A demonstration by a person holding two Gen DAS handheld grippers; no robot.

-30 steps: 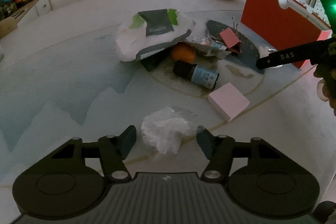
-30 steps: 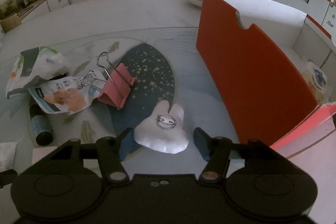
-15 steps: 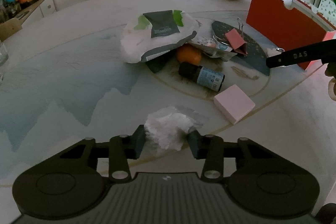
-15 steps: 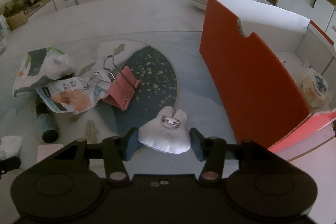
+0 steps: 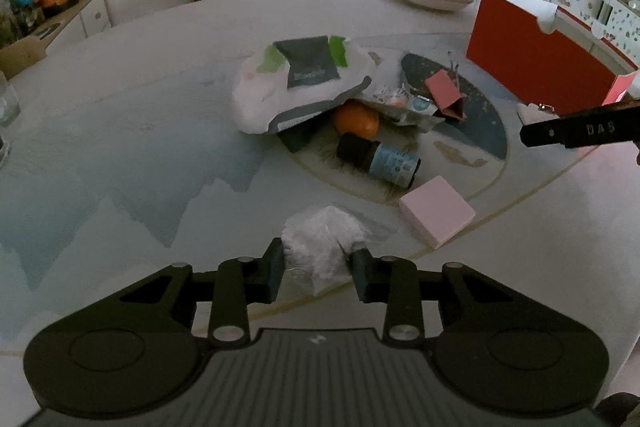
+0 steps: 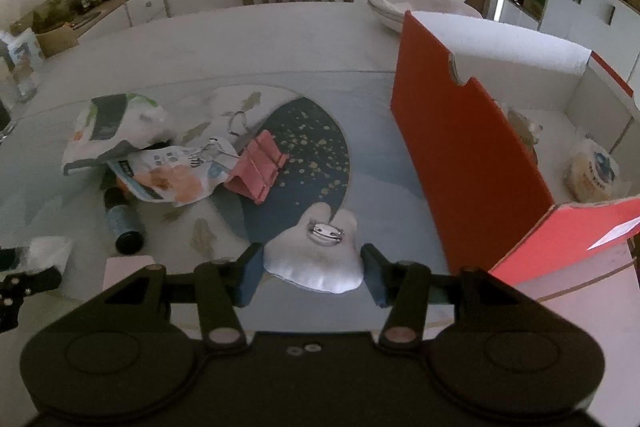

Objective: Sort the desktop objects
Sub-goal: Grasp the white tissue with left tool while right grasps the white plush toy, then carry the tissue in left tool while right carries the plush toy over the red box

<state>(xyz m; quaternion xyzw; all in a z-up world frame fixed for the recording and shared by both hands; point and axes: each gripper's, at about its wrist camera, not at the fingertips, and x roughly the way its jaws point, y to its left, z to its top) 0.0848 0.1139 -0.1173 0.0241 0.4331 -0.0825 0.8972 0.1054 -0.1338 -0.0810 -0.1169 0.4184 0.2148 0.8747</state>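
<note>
Left hand-held gripper (image 5: 316,269) has just clenched onto a crumpled white tissue (image 5: 320,243). Right hand-held gripper (image 6: 312,273) pinches a soft, puffy white brooch (image 6: 316,259). The red cardboard box (image 6: 464,147) holds a wrapped packet (image 6: 592,175).

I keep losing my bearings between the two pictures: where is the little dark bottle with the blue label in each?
Left wrist view: dark bottle lies centre, just below the orange.
Right wrist view: dark bottle lies at lower left.
Shared landmark: the red box.

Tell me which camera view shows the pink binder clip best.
The right wrist view: the pink binder clip lies unobstructed, its pink body and wire handles visible beside the snack wrapper. The left wrist view shows it smaller and farther off, its handles hard to make out.
</note>
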